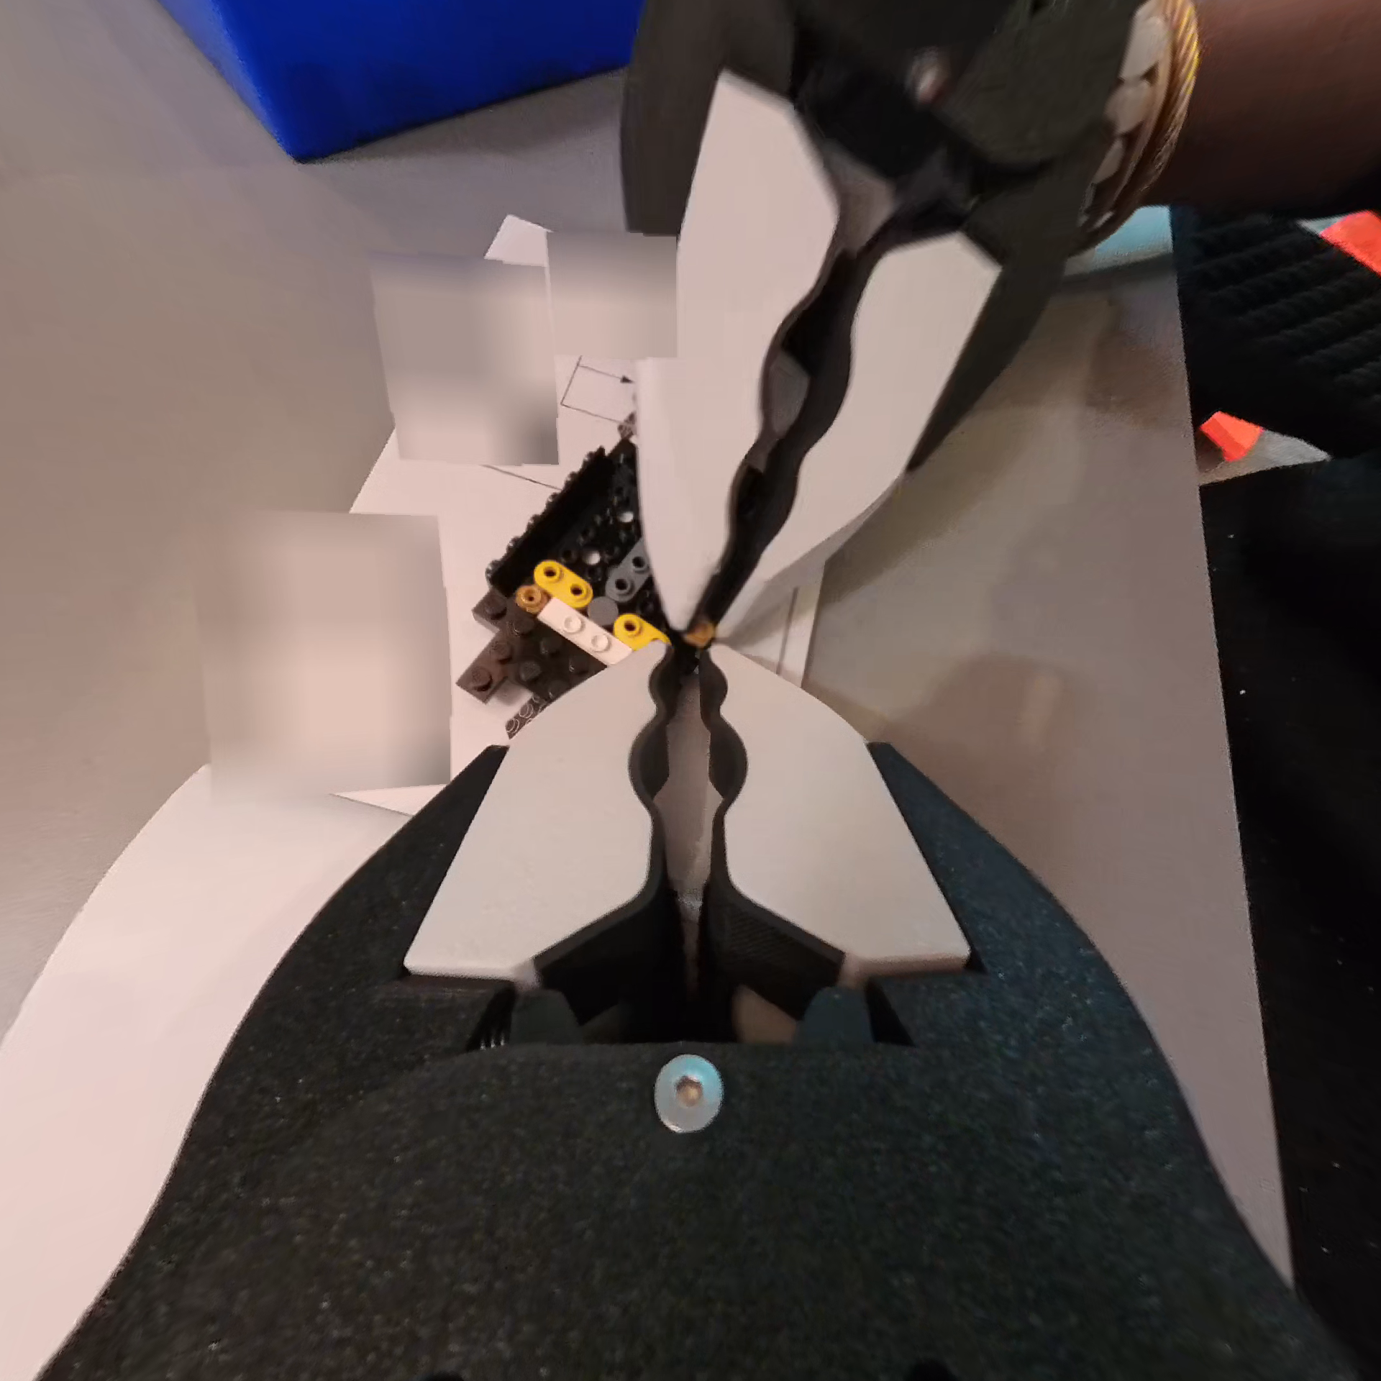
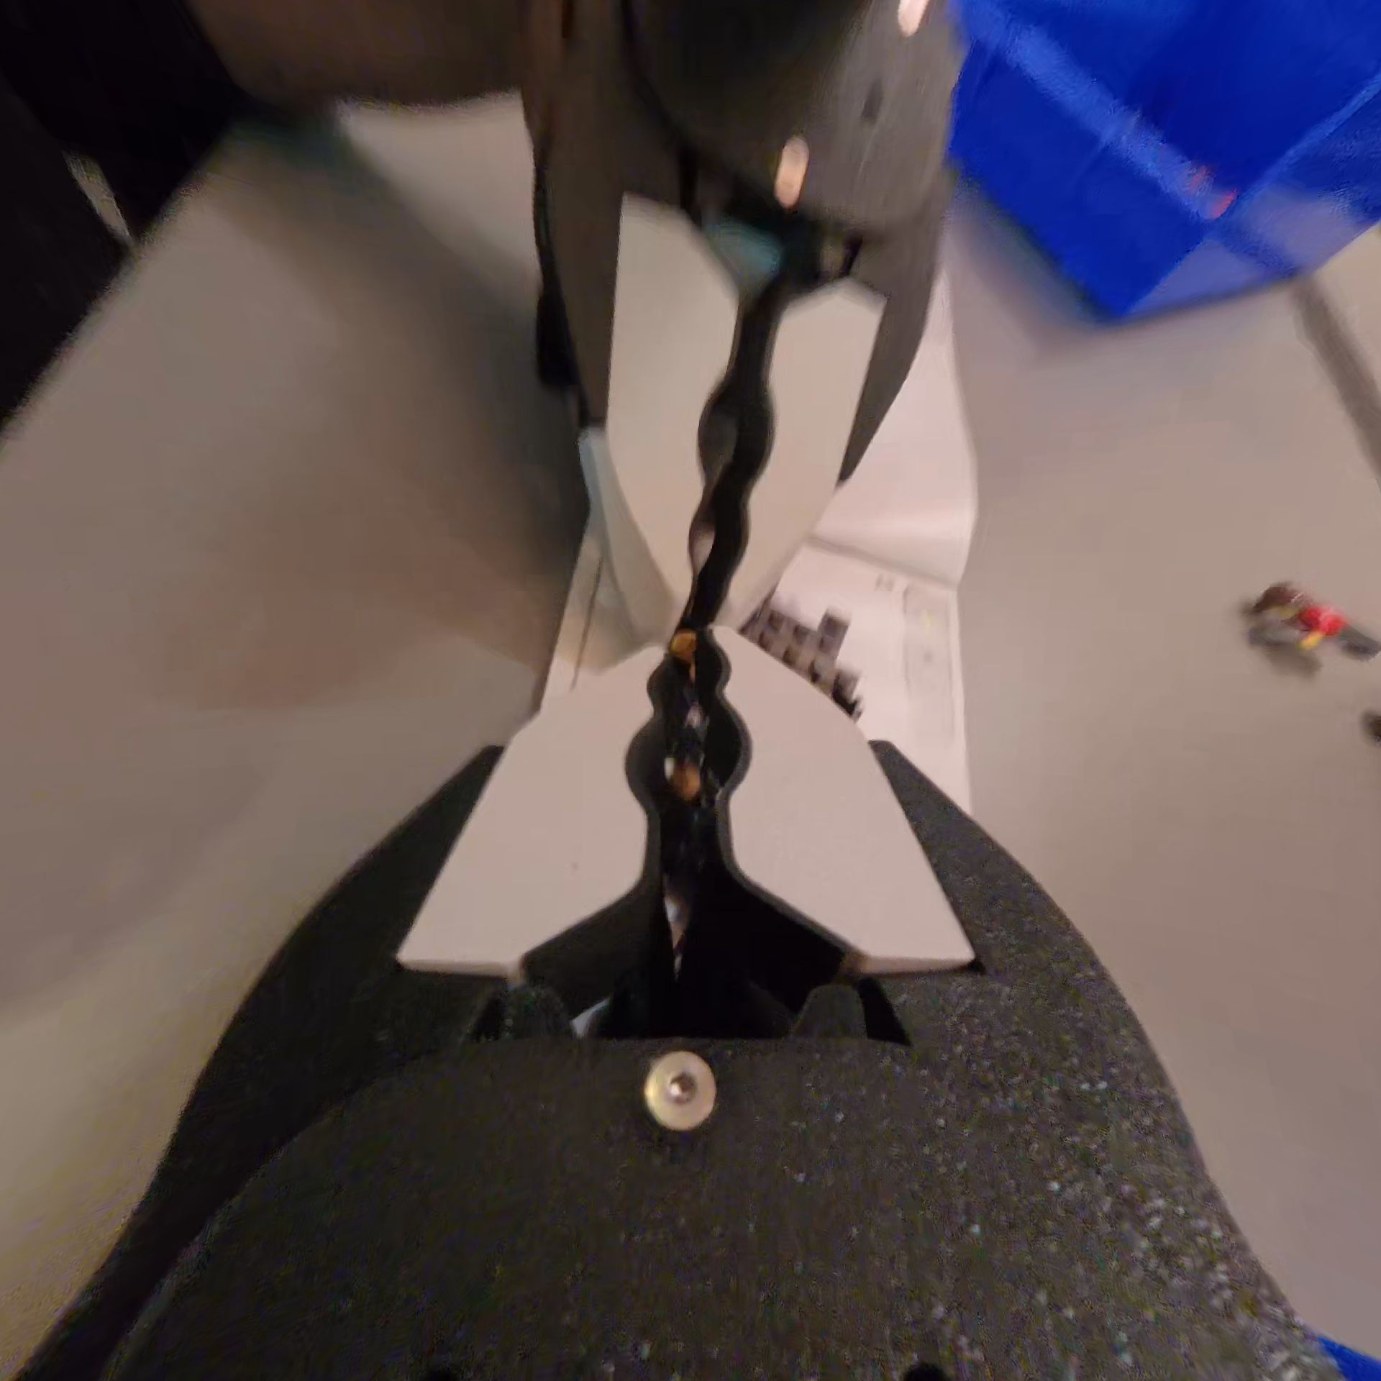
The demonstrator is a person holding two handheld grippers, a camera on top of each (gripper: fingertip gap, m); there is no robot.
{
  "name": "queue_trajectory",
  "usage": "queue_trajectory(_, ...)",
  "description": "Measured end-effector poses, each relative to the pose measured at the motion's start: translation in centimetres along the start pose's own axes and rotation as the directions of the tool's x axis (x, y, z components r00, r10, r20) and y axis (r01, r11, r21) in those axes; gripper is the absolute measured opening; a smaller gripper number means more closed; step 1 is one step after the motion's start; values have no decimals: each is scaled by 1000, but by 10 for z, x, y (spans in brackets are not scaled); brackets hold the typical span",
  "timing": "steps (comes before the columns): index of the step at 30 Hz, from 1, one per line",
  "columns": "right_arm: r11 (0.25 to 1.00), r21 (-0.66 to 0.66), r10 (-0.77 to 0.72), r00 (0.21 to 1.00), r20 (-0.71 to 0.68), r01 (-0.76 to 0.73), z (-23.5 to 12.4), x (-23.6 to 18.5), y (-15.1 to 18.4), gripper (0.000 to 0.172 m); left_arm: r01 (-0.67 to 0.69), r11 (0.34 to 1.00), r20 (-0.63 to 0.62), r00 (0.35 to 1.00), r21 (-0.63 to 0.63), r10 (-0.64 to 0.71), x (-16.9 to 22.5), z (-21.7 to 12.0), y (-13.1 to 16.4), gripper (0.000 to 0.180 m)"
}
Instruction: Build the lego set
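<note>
A black brick model [image 1: 590, 538] with yellow, white and grey pieces on it lies on a white paper sheet [image 1: 463, 538]. My left gripper [image 1: 684, 657] is shut on the model's near edge. My right gripper [image 1: 699, 631] comes down from above, tip to tip with the left one. It is shut on a small gold piece [image 1: 700, 637]. In the right wrist view the gold piece [image 2: 682, 641] sits at my right gripper's tips [image 2: 687, 646], with the left gripper [image 2: 691, 620] just beyond. Part of the model [image 2: 814, 643] shows to the right of the fingers.
A blue bin [image 1: 403, 67] stands at the back; it also shows in the right wrist view [image 2: 1196, 149]. A black studded mat [image 1: 1285, 299] and a red piece [image 1: 1229, 433] lie to the right. Small loose pieces [image 2: 1308, 620] lie on the grey table. My two grippers' fingertips are within a few centimetres of each other.
</note>
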State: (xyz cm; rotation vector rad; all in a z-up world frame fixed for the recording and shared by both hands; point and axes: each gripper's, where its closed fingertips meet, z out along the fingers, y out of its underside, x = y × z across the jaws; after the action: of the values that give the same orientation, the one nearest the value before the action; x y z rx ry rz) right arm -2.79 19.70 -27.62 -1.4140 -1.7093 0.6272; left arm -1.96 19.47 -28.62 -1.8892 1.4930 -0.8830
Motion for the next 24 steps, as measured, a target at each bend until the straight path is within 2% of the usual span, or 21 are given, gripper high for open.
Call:
queue_trajectory(1,1000,2,21,1000,3,-21,0,0,1,5,-2,1000,0,1000,0,2,0,0,0,4)
queue_trajectory(4,996,19,85,996,7,-86,-5,4,0,5,20,1000,-20,1000,2,-20,0,0,0,5)
queue_trajectory(7,986,31,166,985,-49,-164,-22,20,0,5,18,1000,-47,999,5,-17,4,-1,-1,12)
queue_trajectory(12,926,-179,283,925,-256,-332,-46,45,47,6,-9,1000,-60,998,-2,9,7,-2,-1,20)
queue_trajectory(15,890,-237,338,912,-231,-390,-42,34,60,7,-40,999,-52,998,-19,39,9,-3,0,25)
queue_trajectory(17,886,-214,366,904,-223,-411,-43,34,57,22,-56,998,-42,998,-33,55,9,-4,1,27)
queue_trajectory(21,871,-228,397,897,-197,-435,-47,31,56,38,-73,997,-24,997,-39,72,6,-10,3,31)
queue_trajectory(24,872,-192,410,886,-215,-450,-50,34,51,40,-82,996,-3,997,-17,82,3,-16,-1,31)
